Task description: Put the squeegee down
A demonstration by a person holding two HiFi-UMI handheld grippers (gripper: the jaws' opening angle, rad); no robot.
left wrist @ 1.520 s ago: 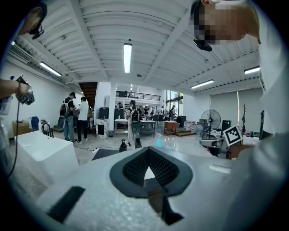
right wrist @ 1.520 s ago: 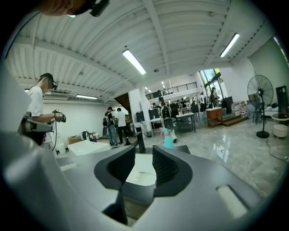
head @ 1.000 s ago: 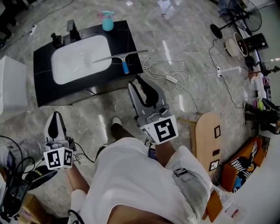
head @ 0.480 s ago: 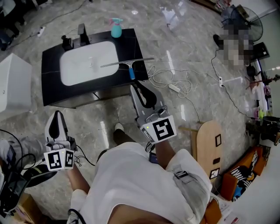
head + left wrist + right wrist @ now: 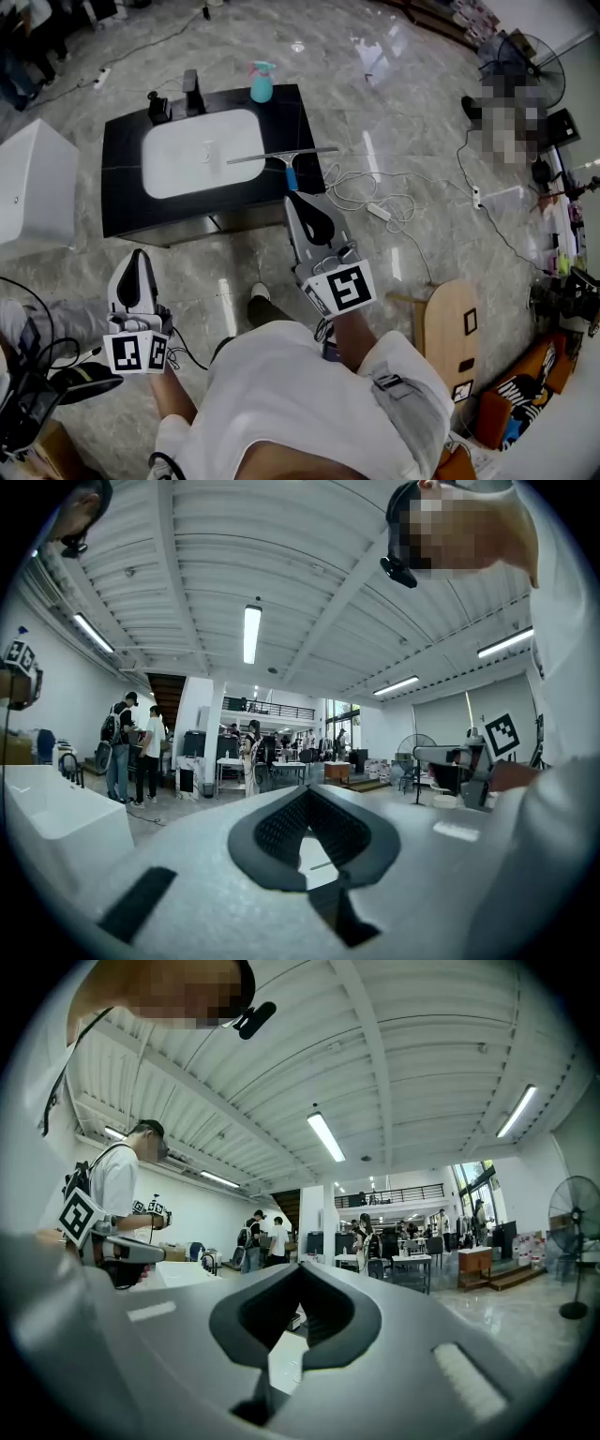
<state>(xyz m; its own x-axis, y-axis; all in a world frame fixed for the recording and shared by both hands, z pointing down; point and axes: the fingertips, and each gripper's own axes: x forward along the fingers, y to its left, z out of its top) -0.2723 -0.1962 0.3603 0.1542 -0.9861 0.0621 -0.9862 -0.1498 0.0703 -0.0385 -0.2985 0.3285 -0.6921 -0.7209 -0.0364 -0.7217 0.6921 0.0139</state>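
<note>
Squeegee (image 5: 281, 157) lies on tabletop (image 5: 122, 202), just ahead of right claw (image 5: 296, 199). Right claw closed tight, holding nothing. Left claw (image 5: 139, 255) looks closed too, nothing in it. Put-down seems done. Next: back away.

I'm seeing the squeegee (image 5: 283, 157) lying flat on the black sink counter (image 5: 122, 202). Its long silver blade is reaching from the white basin (image 5: 202, 164) past the right edge, with the blue handle pointing toward the near-right corner.

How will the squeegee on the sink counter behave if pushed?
The squeegee lies flat, its long blade crossing a short blue handle, so it would probably slide or pivot, not roll. One blade end reaches over the white basin, so it might dip in.
</note>
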